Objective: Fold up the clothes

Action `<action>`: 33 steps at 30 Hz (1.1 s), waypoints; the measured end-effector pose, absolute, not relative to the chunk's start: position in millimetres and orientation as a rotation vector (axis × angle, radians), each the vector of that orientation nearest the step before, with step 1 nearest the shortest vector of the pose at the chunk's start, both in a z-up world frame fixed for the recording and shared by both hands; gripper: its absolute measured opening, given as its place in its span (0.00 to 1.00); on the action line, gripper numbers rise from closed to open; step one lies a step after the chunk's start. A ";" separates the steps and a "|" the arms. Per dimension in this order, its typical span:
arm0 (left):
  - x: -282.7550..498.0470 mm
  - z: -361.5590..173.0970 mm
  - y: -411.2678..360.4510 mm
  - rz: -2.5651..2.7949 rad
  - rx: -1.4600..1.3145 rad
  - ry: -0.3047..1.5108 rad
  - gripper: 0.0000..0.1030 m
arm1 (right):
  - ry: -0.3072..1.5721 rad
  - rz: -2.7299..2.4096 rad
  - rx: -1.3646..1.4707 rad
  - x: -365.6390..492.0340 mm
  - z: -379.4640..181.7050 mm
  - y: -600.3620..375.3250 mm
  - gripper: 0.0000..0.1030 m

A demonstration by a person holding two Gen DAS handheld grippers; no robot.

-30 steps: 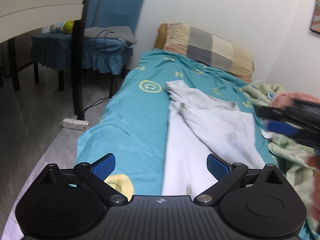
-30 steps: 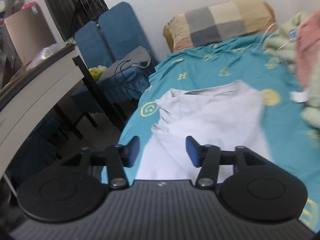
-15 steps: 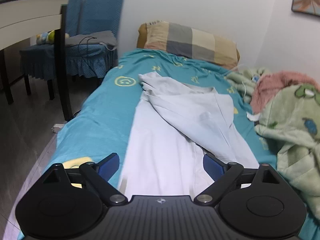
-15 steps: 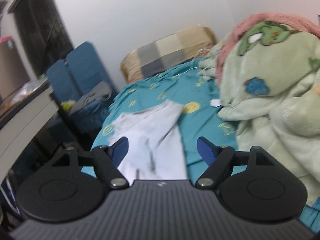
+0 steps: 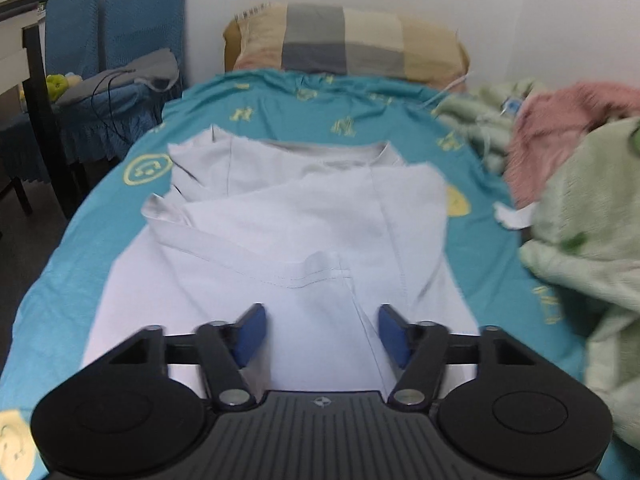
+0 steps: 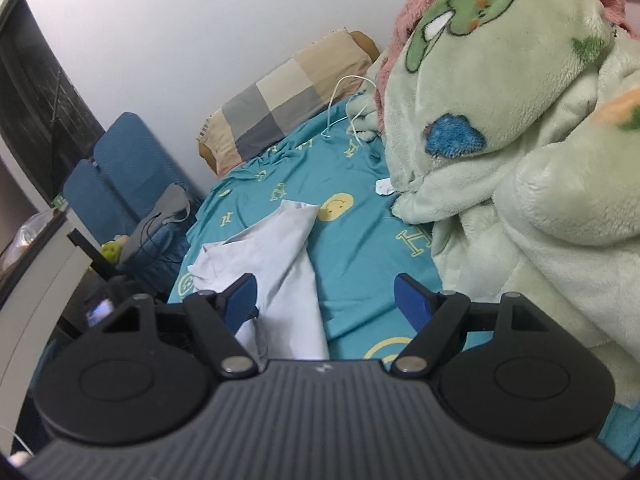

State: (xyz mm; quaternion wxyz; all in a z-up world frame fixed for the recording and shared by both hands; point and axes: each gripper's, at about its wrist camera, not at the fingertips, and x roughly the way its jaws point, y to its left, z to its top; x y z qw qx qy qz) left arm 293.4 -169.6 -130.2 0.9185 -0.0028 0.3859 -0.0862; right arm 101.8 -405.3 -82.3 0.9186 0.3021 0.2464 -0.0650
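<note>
White shirt (image 5: 304, 216) sprawls mid-bed, below the checked pillow (image 5: 344, 40); left hand-held gripper (image 5: 320, 334) and right hand-held gripper (image 6: 324, 298) both gape empty; limp, light cloth, pinch its hem corner

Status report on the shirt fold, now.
Left gripper open, over the white shirt, holding nothing. Right gripper open, empty, off to the shirt's right side. Shirt partly folded on the teal sheet. Green blanket heaped alongside, not touching it.

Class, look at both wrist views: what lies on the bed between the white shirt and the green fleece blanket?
Only bare teal bedsheet with yellow prints separates the white shirt from the green fleece blanket; the right wrist view shows it best.
</note>
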 end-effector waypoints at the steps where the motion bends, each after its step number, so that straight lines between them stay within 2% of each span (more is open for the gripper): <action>1: 295.7 -132.0 -164.7 -0.179 -0.044 0.793 0.13 | 0.512 -0.138 0.624 103.6 -83.8 -406.4 0.76; 2: 298.0 -133.8 -159.7 -0.181 -0.083 0.793 0.08 | 0.519 -0.140 0.633 105.1 -85.3 -407.8 0.76; 4: 294.8 -128.2 -143.4 -0.220 -0.181 0.760 0.05 | 0.524 -0.139 0.654 106.3 -87.5 -410.1 0.76; 6: 286.5 -117.4 -121.0 -0.241 -0.243 0.718 0.04 | 0.518 -0.136 0.659 106.3 -87.3 -411.2 0.76; 9: 284.8 -116.8 -93.3 -0.169 -0.266 0.749 0.04 | 0.521 -0.132 0.655 106.5 -86.9 -409.8 0.76; 15: 296.6 -141.0 -74.5 -0.080 -0.135 0.843 0.07 | 0.540 -0.119 0.629 108.8 -86.4 -405.0 0.76; 17: 288.6 -135.5 -74.8 -0.098 -0.117 0.837 0.12 | 0.548 -0.105 0.623 110.2 -86.0 -403.6 0.76; 18: 281.3 -131.0 -75.0 -0.107 -0.110 0.836 0.19 | 0.552 -0.099 0.615 110.7 -85.5 -402.4 0.75; 22: 231.0 -109.7 -75.5 -0.177 -0.107 0.858 0.30 | 0.567 -0.075 0.584 109.6 -81.6 -399.2 0.75; 24: 199.1 -99.5 -76.6 -0.219 -0.144 0.888 0.42 | 0.571 -0.065 0.572 106.3 -78.3 -398.5 0.75; 31: 91.7 -96.8 -120.4 -0.392 -0.297 1.094 0.52 | 0.510 -0.084 0.582 78.9 -57.3 -410.2 0.75; 33: 71.0 -99.4 -141.5 -0.409 -0.283 1.116 0.65 | 0.503 -0.108 0.596 73.2 -56.6 -416.6 0.75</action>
